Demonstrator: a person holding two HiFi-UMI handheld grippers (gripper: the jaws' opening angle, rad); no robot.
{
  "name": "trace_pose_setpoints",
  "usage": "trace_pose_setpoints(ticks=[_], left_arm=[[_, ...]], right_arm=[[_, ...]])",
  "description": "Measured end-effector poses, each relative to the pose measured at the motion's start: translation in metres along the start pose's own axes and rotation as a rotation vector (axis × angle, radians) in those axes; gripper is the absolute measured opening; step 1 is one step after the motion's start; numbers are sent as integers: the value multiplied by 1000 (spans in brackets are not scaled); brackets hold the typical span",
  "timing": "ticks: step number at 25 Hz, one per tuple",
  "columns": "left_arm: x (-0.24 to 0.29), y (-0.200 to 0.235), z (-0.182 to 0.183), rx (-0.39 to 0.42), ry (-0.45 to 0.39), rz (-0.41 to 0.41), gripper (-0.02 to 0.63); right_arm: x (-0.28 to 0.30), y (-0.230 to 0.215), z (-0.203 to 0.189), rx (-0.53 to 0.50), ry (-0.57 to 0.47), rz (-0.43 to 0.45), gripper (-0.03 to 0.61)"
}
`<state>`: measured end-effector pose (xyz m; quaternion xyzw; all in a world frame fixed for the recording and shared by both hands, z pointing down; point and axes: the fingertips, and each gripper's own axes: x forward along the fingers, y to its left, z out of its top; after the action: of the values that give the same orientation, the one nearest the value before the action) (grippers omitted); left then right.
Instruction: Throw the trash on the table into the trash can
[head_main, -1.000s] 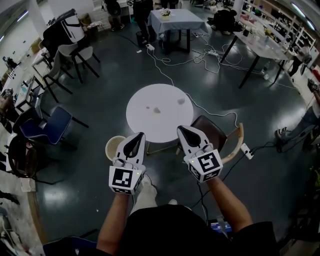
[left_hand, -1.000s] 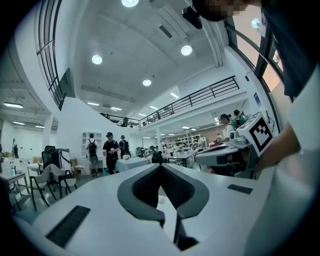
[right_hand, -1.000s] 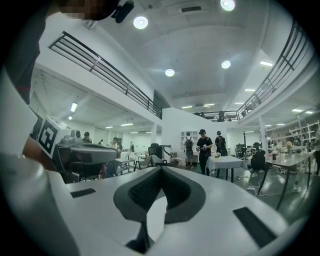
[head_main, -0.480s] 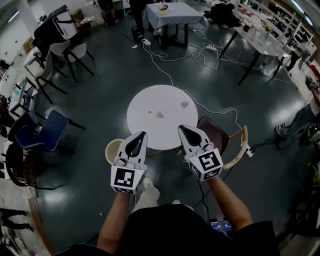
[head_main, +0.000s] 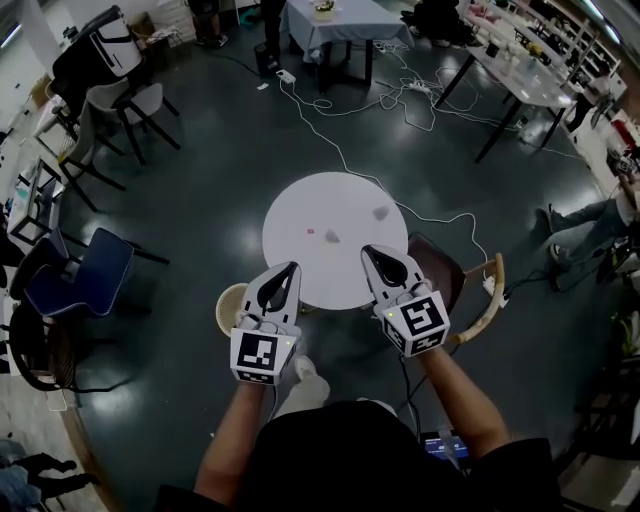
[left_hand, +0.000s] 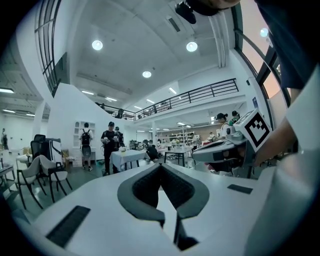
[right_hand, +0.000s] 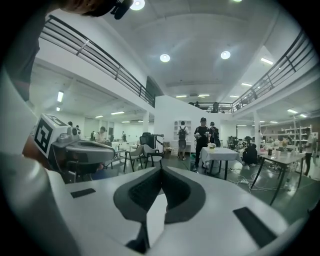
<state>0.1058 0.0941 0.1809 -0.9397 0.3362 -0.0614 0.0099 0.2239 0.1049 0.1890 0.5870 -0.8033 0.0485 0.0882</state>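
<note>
Both the left hand-held gripper and right hand-held gripper are clenched on nothing, short of the table. Pinching could flick such small, light scraps onto the floor. The trash can sits at the table's 8 o'clock. 1 pink bit and 1 grey wad lie mid-table, and another wad lies at 2 o'clock.

A: Counting scraps on the table. Seeing three: one pink, two grey.
B: Logging one round table, one bin, one brown chair. Also tallying two grippers: left gripper, right gripper.
</note>
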Motion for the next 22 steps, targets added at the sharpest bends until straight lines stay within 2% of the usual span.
trace_pose_setpoints(ticks=[5,12,22], left_arm=[[8,35,-13,-11,16,-34,8],[12,60,-27,-17,31,-73,8],[31,57,-61,-45,82,-121,8]], right_arm=[[35,3,-4,4,24,-36,17],[58,11,-11,4,43,-70,17],[66,-2,-38,32,77,-103,17]])
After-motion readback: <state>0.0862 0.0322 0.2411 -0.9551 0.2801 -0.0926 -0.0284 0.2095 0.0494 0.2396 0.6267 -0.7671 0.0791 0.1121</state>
